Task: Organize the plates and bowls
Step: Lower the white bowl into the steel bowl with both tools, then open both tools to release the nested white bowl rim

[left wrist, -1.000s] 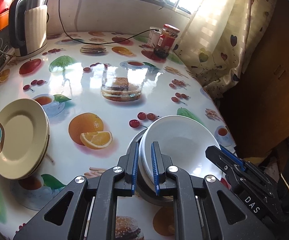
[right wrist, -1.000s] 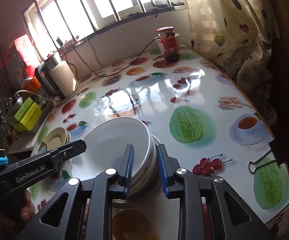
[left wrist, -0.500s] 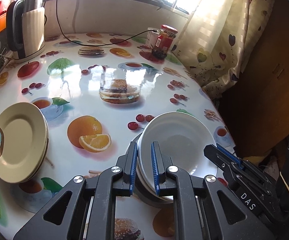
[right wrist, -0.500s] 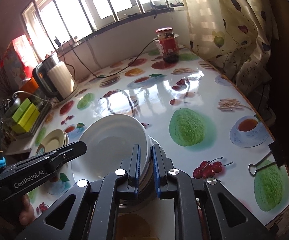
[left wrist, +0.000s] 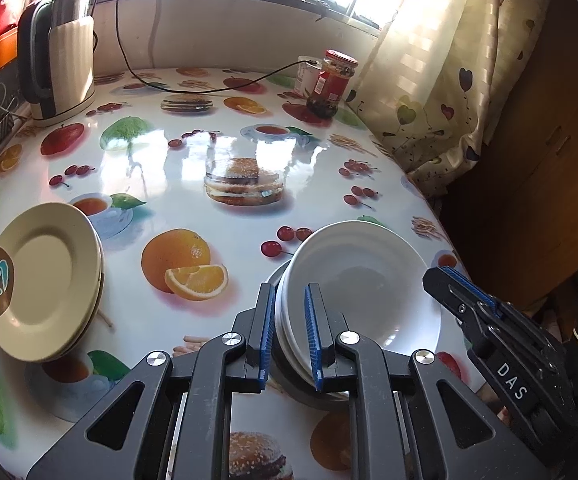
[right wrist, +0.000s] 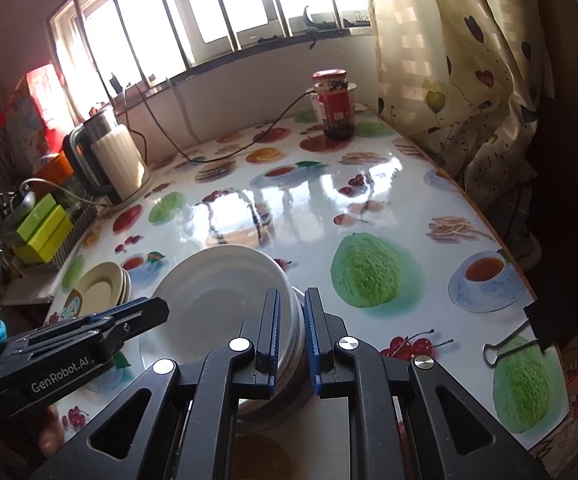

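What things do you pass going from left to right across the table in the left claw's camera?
Kettle → cream plates → left claw, clamped on the near rim of the white bowls → red-lidded jar, far back → right claw, at the bowls' other side.

Glossy fruit-print table [left wrist: 249,248] with kettle [left wrist: 63,56], red-lidded jar [left wrist: 331,82], cream plate stack [left wrist: 45,280], white bowl stack [left wrist: 361,280].
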`<state>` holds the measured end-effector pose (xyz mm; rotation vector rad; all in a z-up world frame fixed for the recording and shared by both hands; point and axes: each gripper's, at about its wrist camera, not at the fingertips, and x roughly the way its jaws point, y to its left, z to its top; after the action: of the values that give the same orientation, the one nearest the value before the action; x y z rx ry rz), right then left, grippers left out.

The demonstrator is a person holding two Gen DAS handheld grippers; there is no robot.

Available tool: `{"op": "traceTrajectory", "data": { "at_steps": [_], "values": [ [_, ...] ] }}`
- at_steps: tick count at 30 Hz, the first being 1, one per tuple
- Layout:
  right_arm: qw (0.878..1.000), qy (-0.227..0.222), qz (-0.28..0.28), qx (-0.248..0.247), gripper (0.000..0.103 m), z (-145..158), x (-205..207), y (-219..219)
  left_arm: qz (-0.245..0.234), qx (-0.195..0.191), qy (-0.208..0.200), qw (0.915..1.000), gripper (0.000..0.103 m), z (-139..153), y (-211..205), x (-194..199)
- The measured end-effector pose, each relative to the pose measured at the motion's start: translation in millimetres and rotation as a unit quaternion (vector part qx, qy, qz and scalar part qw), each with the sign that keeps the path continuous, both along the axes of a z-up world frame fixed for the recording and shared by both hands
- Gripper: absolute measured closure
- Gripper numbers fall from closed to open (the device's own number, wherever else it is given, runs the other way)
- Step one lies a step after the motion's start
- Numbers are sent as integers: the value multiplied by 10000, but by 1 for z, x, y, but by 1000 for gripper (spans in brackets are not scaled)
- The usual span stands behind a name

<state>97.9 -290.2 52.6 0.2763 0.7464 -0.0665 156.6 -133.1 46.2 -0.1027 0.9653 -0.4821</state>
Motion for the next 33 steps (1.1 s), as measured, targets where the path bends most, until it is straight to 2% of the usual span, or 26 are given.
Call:
{"op": "traceTrajectory", "data": {
  "at_steps": [7,13,18,22,26,29,33],
  "values": [
    [9998,162,98,-29,90,-11,4,3,4,57,-56,10000,87,1,1,-5],
    [9999,-35,89,-88,90,-3,-2,5,66,183,-262,9995,87,5,5,-9],
    [9997,94,153,-153,90,-8,-3,8,30,354,-481,9982,87,6,7,-15],
    [9999,-82,46,-66,89,-1,-14,4,59,386,-551,9977,86,6,11,-20],
    [9998,-180,-45,-19,78,3,-24,-3,89,406,-722,9965,82,10,15,-28],
    [9997,-228,-118,7,75,4,-32,-5,117,388,-739,9964,70,11,18,-32],
    [9995,-266,-134,39,69,1,-39,-9,130,343,-745,9966,68,9,23,-36]
  ]
}}
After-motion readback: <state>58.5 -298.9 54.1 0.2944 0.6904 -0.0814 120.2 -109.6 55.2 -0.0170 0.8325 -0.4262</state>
